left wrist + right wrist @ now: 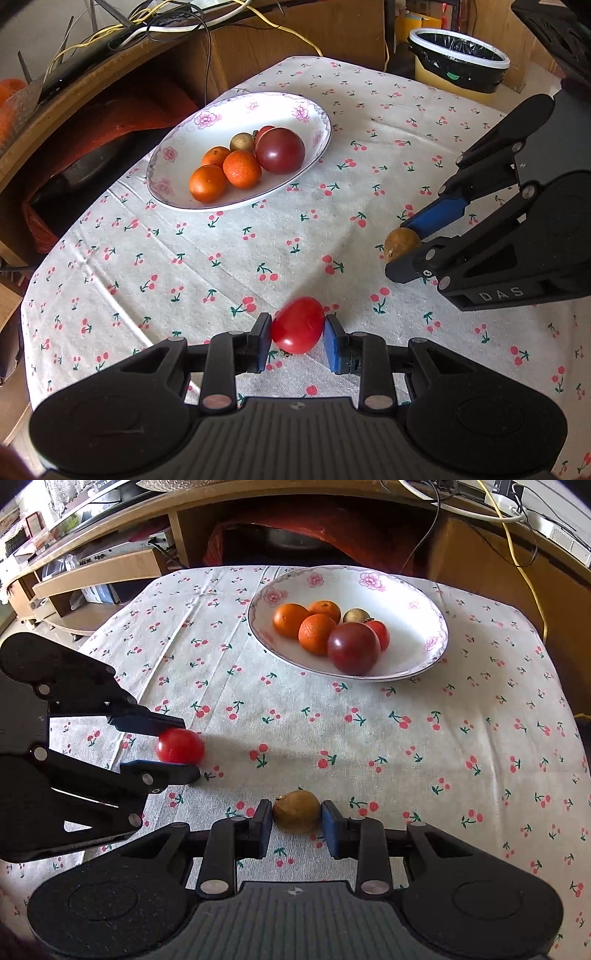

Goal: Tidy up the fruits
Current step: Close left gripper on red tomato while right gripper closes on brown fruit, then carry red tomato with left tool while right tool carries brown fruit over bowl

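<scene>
Counter [303, 229]: covered by a cherry-print cloth; fills the middle of both frames.
Plate [184, 140]: upper centre of the left wrist view, upper right of centre in the right wrist view; holds three oranges [242, 170], a dark red tomato [280, 150], a small brown fruit and a small red one behind it.
Tomato [297, 325]: small, bright red, lower centre of the left wrist view, low over the cloth (contact with the cloth not clear).
Left hand-held gripper [297, 332]: pads touching both flanks of the tomato; clamped on it.
Brown fruit [296, 811]: lower centre of the right wrist view, resting on the cloth, stem nub at its upper left.
Right hand-held gripper [296, 821]: pads close on both sides of the brown fruit; left pad touching, a sliver of gap at the right pad (whether it grips, I cannot tell).
Handling, tomato: judged light, smooth, thin-skinned, soft; hold across the widest part with light pressure, since a hard squeeze could split it and a slack one let it slip.
Handling, brown fruit: judged light, firmer, matte skin; hold at mid-body, clear of the nub.
Stage: both loose fruits well apart from the plate; carrying them over remains.
Risk: round fruits may roll on the crowded plate.
</scene>
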Motion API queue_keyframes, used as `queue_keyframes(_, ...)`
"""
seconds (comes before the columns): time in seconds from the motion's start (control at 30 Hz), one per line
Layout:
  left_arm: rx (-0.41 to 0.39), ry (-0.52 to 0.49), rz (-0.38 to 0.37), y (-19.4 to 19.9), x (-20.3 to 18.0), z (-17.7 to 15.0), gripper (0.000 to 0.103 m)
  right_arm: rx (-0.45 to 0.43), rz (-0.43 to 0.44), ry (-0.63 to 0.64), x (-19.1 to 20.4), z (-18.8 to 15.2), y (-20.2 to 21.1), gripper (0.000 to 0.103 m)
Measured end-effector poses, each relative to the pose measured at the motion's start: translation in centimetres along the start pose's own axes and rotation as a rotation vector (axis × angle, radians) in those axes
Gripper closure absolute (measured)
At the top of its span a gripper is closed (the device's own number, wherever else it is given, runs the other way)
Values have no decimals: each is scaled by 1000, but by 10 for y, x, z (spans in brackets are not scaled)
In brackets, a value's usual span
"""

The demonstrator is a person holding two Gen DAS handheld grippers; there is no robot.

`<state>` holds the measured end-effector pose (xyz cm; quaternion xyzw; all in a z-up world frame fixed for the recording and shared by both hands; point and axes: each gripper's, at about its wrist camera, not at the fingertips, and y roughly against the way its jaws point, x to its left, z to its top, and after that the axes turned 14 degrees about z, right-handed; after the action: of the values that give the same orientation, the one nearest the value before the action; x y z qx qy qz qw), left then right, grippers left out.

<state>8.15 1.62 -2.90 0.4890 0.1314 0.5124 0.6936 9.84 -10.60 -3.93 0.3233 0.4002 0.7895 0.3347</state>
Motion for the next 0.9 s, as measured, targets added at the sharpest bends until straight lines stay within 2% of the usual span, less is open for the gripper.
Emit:
queue_keyframes(0.73, 21, -2, 92, 2, -17, 6, 64, -16, 36, 4, -4, -5, 5, 77)
queue_keyframes(0.9, 51, 13, 118, 1, -20, 11, 64, -1, 33, 17, -2, -4, 5, 77)
